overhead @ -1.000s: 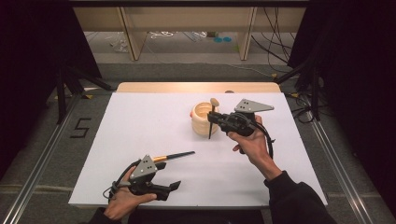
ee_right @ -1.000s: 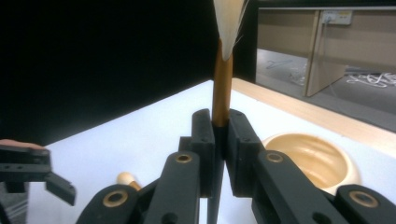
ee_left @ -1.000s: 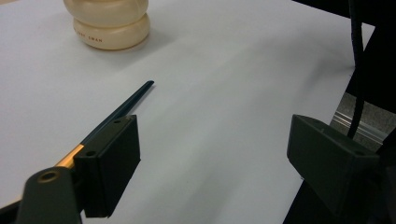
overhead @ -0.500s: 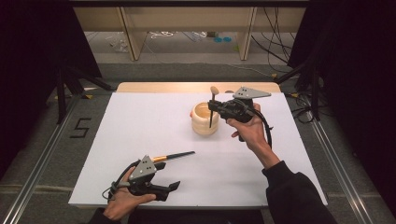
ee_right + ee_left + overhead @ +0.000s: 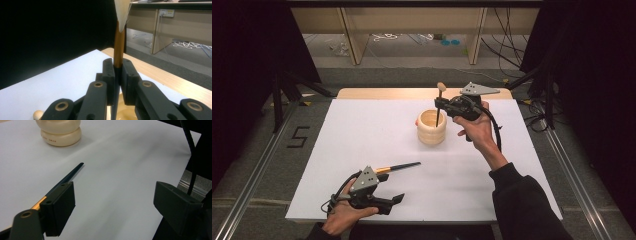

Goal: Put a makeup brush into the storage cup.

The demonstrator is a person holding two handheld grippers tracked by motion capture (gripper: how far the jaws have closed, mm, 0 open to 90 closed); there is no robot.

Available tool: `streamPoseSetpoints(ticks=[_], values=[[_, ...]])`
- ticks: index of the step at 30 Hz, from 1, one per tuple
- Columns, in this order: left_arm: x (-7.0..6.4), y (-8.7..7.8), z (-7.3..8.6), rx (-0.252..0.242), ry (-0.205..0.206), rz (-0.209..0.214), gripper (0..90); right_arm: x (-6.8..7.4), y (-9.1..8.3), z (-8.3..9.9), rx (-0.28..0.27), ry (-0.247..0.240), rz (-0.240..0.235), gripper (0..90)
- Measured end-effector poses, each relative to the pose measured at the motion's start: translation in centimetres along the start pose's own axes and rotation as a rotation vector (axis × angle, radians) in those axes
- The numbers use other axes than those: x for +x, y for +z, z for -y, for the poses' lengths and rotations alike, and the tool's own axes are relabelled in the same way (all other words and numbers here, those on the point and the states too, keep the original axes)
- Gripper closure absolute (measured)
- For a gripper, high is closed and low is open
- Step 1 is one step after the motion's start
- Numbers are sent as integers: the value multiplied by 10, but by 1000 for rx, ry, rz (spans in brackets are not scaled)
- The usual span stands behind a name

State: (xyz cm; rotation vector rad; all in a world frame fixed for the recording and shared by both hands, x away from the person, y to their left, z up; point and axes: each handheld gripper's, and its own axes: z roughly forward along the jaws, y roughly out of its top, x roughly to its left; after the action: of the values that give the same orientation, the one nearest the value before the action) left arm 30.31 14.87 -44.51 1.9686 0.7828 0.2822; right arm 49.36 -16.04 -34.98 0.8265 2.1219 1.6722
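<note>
While the right gripper pinches a brush upright over the holder | next: lower, release | left gripper spread, idle beside second brush.

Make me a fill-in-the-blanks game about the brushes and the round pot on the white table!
1. The right gripper holds a brush upright over the cream ____.
2. The left gripper has its jaws ____, with nothing between them.
3. The second brush, with the dark handle, lies flat on the white ____.
4. That lying brush is nearer to the ____ gripper.

Missing words: pot; open; table; left
</note>
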Motion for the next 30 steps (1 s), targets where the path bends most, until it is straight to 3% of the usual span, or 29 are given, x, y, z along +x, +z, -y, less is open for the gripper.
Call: streamPoseSetpoints(ticks=[14,30], values=[[0,1,0,9,5,11,174,-11,15,-1,-13,-11,31,832],[-1,2,1,17,-2,8,180,-22,30,6,-5,8,51,831]])
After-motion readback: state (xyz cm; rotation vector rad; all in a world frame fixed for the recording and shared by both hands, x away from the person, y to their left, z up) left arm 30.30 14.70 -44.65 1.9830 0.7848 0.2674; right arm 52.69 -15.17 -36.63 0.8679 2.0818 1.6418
